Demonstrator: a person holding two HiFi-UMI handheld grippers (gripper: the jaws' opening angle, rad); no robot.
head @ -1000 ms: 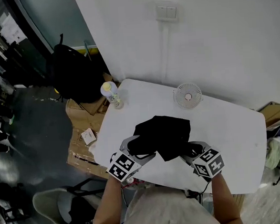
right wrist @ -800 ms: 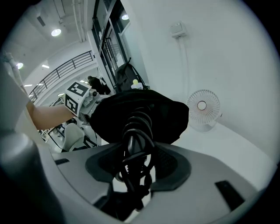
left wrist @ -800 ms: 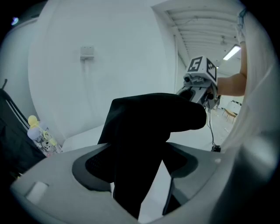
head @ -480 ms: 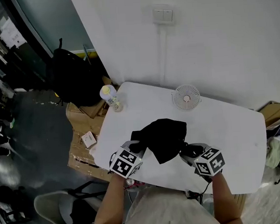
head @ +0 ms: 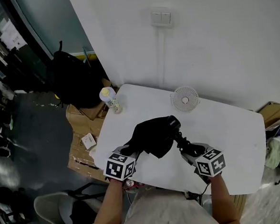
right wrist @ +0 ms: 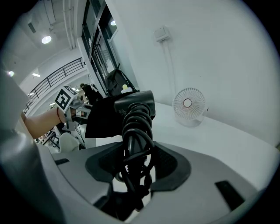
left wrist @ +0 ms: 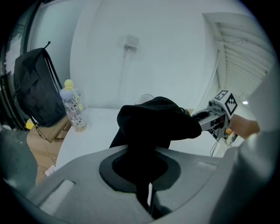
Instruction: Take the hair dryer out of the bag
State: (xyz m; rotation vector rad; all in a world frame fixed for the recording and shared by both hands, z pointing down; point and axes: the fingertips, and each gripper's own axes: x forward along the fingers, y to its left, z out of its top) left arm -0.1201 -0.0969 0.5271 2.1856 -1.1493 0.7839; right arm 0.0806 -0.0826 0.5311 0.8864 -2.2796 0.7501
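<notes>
A black cloth bag [head: 150,136] hangs above the white table [head: 227,127] between my two grippers. My left gripper [head: 132,151] is shut on the bag's fabric [left wrist: 148,127], which bunches between its jaws. The black hair dryer [head: 172,123] pokes its head out of the bag's right end. Its handle, wrapped in a coiled black cord [right wrist: 138,131], runs down into my right gripper [head: 187,149], whose jaws are shut on it. In the right gripper view the bag [right wrist: 101,117] still covers the dryer's [right wrist: 133,103] far side.
A small white fan [head: 185,99] stands at the table's back by the wall. A clear bottle with a yellow cap [head: 109,98] sits at the back left corner. On the floor to the left are a black backpack [head: 75,73] and cardboard boxes [head: 84,134].
My left gripper has closed on the bag and drawn it to the left. The dryer's head, hidden a second ago, now shows at the bag's right end. The right gripper has hardly moved.
</notes>
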